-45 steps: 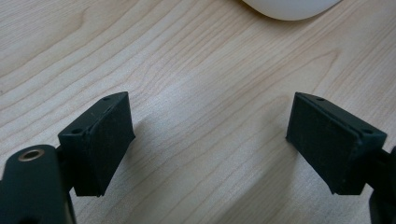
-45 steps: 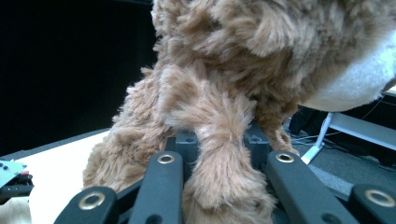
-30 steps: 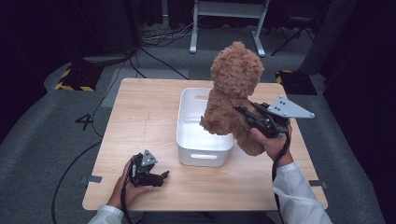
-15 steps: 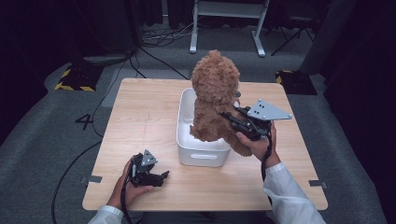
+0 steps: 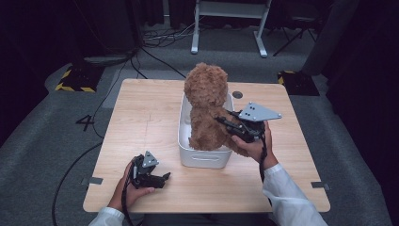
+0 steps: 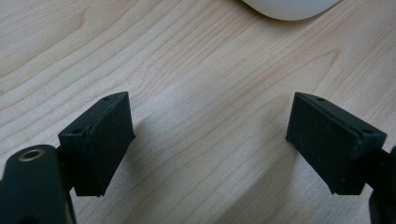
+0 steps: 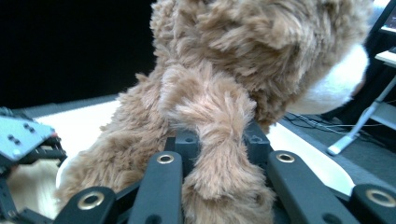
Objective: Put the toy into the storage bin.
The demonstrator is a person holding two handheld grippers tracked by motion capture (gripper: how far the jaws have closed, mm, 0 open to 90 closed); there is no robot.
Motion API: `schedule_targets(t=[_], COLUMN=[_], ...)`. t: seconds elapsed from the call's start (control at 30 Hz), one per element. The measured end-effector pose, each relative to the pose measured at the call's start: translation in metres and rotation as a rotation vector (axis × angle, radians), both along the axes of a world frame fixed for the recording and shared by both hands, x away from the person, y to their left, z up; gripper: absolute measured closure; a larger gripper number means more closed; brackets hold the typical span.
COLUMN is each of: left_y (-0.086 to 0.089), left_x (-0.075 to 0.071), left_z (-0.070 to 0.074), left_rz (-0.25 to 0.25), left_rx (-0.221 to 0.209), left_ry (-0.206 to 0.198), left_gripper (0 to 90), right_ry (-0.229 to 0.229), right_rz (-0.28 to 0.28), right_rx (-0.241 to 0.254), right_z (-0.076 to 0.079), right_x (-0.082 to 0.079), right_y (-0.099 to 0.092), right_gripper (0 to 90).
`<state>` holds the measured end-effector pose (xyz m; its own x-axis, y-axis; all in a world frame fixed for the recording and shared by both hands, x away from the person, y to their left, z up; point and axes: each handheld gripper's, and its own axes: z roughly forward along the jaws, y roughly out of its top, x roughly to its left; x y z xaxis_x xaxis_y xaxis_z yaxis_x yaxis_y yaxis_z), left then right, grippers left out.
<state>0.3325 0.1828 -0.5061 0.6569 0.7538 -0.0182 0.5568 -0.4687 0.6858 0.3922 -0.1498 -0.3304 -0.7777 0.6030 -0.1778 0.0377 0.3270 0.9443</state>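
One brown teddy bear stands upright in the single white bin mid-table, its arm clenched by the right gripper, while the left gripper rests released, near left.

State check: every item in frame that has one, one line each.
teddy bear: upright, lower body in the bin, arm clamped by the right gripper
white bin: upright on the table, open top
right gripper: shut on the bear's arm
left gripper: open, nothing between the jaws, low over the table
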Motion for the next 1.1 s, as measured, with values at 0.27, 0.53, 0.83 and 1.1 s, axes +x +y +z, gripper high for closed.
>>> schedule_targets(t=[0.27,0.53,0.83,1.1], left_y=[0.0,0.0,0.0,0.0], left_x=[0.0,0.0,0.0,0.0], left_z=[0.0,0.0,0.0,0.0], left_rz=[0.0,0.0,0.0,0.0], left_rx=[0.0,0.0,0.0,0.0], left_ry=[0.0,0.0,0.0,0.0], left_gripper=[14.8,14.8,14.8,14.8], right_ry=[0.023,0.049,0.065,0.1], right_rz=[0.026,0.041,0.031,0.003], right_rx=[-0.062,-0.122,-0.152,-0.179], right_z=[-0.001,-0.004,-0.004,-0.005], right_x=[0.001,0.004,0.008,0.016], right_y=[0.007,0.012,0.015,0.017], right_gripper=[73.7,72.7,70.3,68.0])
